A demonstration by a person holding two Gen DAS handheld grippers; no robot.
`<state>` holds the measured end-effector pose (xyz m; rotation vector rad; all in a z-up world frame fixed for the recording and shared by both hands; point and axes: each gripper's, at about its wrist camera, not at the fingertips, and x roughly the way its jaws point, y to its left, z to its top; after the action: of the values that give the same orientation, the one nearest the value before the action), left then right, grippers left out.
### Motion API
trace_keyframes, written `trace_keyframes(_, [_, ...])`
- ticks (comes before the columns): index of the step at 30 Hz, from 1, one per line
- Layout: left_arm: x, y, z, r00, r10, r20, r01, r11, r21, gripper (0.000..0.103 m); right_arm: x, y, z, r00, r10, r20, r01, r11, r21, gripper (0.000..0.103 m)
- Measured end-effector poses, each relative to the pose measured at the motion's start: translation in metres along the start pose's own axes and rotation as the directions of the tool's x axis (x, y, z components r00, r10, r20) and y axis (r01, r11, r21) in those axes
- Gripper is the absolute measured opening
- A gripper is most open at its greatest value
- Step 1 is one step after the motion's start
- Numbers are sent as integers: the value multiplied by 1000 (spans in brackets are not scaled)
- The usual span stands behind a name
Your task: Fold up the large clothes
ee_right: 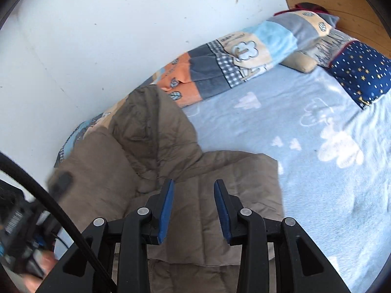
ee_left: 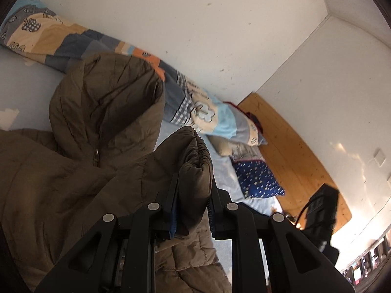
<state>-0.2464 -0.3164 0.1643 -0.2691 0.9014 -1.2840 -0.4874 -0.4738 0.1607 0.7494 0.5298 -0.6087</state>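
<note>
A brown padded hooded jacket (ee_left: 105, 102) lies on the bed, hood toward the wall and zip partly shut. My left gripper (ee_left: 194, 183) is shut on the jacket's gathered sleeve cuff (ee_left: 195, 151), holding it up above the jacket's body. In the right wrist view the jacket (ee_right: 195, 171) lies partly folded on the light blue sheet. My right gripper (ee_right: 194, 185) hovers over it, open, with nothing between its blue pads (ee_right: 166, 210). The other gripper's body (ee_right: 22, 232) shows blurred at the lower left, with a hand (ee_right: 36, 276) on it.
A rolled patchwork quilt (ee_right: 220, 66) runs along the white wall. A navy star pillow (ee_right: 361, 73) and a beige pillow (ee_right: 303, 61) lie by the wooden headboard (ee_left: 293, 151). The cloud-print sheet (ee_right: 317, 146) stretches right of the jacket. A black object (ee_left: 320, 210) is near the headboard.
</note>
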Motion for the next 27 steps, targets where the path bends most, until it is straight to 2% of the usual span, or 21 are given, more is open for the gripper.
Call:
trace_keyframes(2, [27,9,-15,998,46,-52,-46,999,2,17,2,-13,2,1000,-5,-21,6,1000,23,37])
trace_keyframes(5, [58,8,-48,988,74,-135,-74,997,7,18,5,-25,4,999,3,-40,0,998,58,37])
trace_keyframes(7, [74,6,-62,979,92,-181,-91,996,14,28,8,-29,5,999,2,-51,2,998,67,37])
trace_keyframes(9, [80,0,-72,969,83,-231,-83,996,10,54,12,-31,4,998,12,-60,-7,997,83,38])
trace_keyframes(10, [80,-1,-75,965,75,-252,-78,997,0,57,14,-33,4,998,17,-65,-11,996,92,39])
trace_keyframes(14, [53,-17,-64,960,48,-275,-49,999,1,60,21,-38,1,995,37,-90,-26,992,121,46])
trace_keyframes(16, [26,-21,-44,966,49,-255,-45,999,22,63,28,-38,-2,992,51,-114,-35,990,139,46])
trace_keyframes(17, [14,-23,-37,969,61,-240,-55,998,34,68,31,-37,-5,990,58,-126,-40,988,147,46])
trace_keyframes(18, [-5,-20,-26,971,103,-217,-93,994,59,73,36,-36,-8,987,67,-144,-45,988,151,46])
trace_keyframes(20, [-32,-7,-11,962,204,-180,-189,977,99,73,47,-32,-16,980,70,-187,-42,988,149,46])
trace_keyframes(22, [-63,23,0,932,336,-135,-321,939,123,73,58,-31,-24,972,65,-225,-30,988,153,46])
trace_keyframes(23, [-72,37,4,918,379,-113,-366,923,120,73,63,-30,-28,968,64,-242,-26,987,159,46])
trace_keyframes(24, [-83,56,6,897,434,-85,-425,899,105,73,68,-31,-32,963,67,-260,-24,986,165,46])
trace_keyframes(25, [-93,79,8,865,498,-71,-493,867,75,73,73,-31,-35,960,68,-273,-22,985,169,46])
trace_keyframes(27, [-103,115,9,824,561,-83,-562,827,9,73,82,-31,-41,955,62,-291,-11,985,174,46])
